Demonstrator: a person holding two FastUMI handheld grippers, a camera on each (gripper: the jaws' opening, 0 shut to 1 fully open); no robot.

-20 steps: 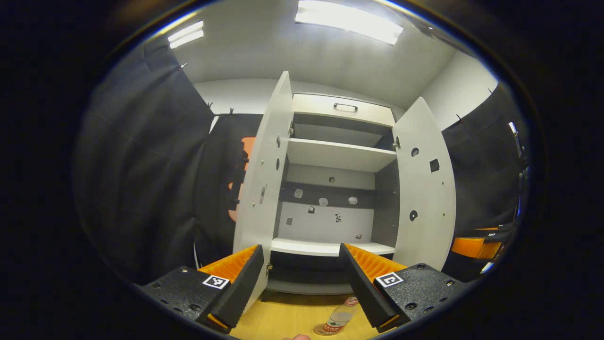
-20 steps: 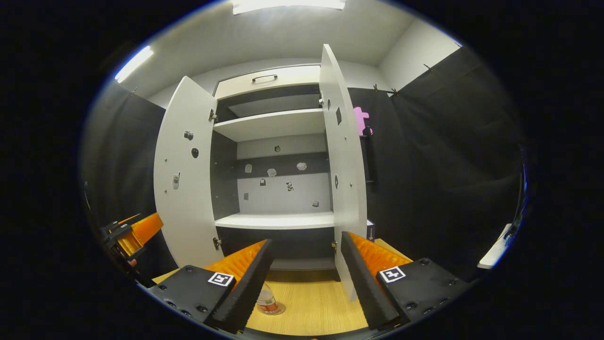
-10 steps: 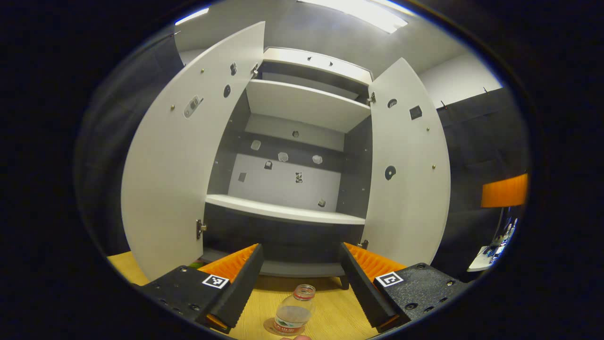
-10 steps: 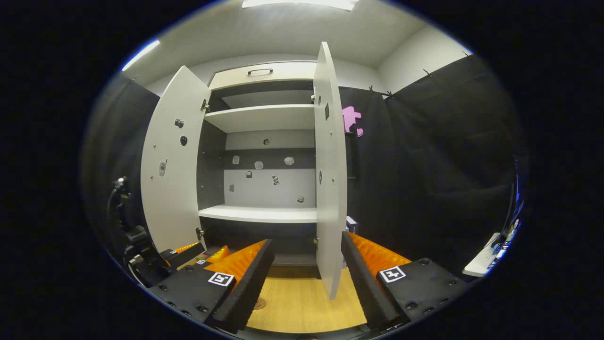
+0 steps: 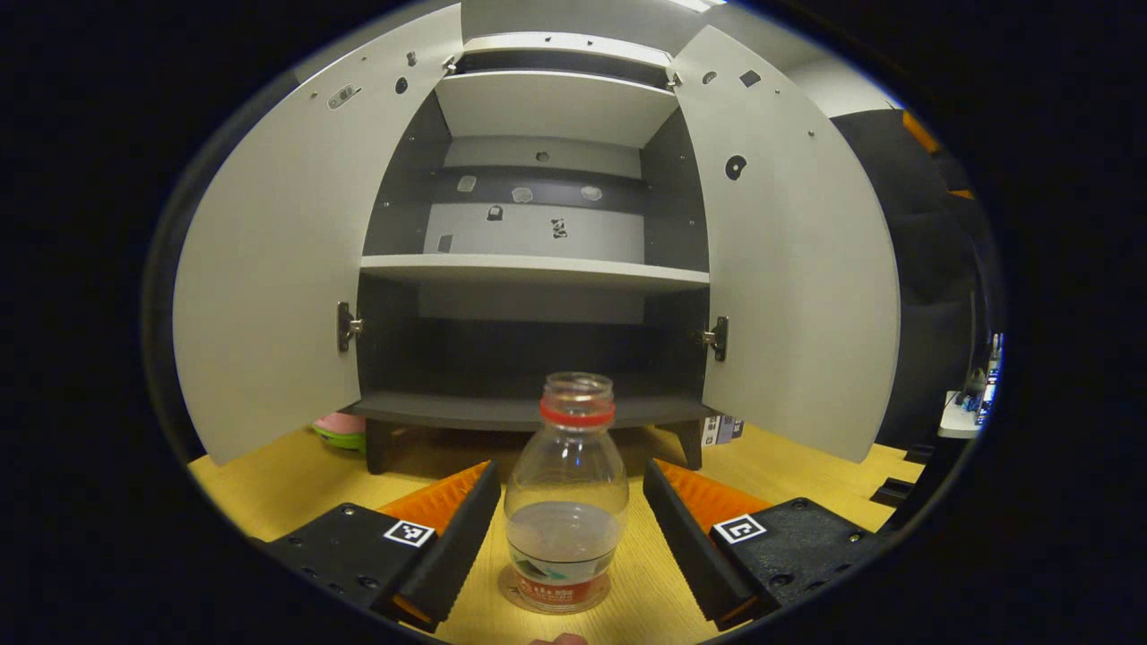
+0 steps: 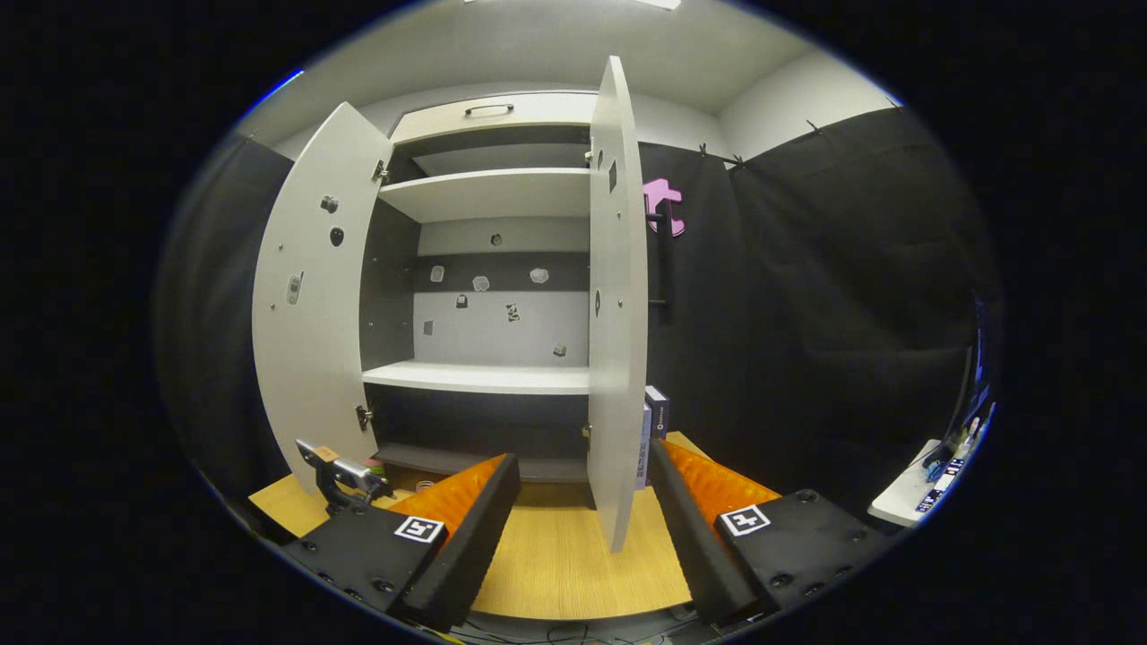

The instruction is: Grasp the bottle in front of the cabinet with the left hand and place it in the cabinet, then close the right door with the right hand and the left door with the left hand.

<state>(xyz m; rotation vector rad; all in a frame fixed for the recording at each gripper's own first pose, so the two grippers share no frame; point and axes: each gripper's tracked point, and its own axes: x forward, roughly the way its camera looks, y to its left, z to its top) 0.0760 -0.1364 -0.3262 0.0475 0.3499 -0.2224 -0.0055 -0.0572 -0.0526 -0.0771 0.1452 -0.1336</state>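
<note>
In the left gripper view a clear bottle with a red neck ring and no cap stands upright on the wooden floor, in front of the open white cabinet. My left gripper is open, and the bottle stands between its two fingers without touching either. The cabinet's left door and right door both stand wide open. In the right gripper view my right gripper is open and holds nothing. The right door, seen edge-on, is just beyond its fingertips. The left door is at the left.
A pink and green object lies on the floor by the cabinet's left foot. Small boxes stand beside the cabinet on the right. Part of the other gripper shows low at the left in the right gripper view. A white ledge is far right.
My left gripper has dropped and moved forward, so the bottle now stands between its fingers. My right gripper has shifted a little, and the right door's edge sits more central before it.
</note>
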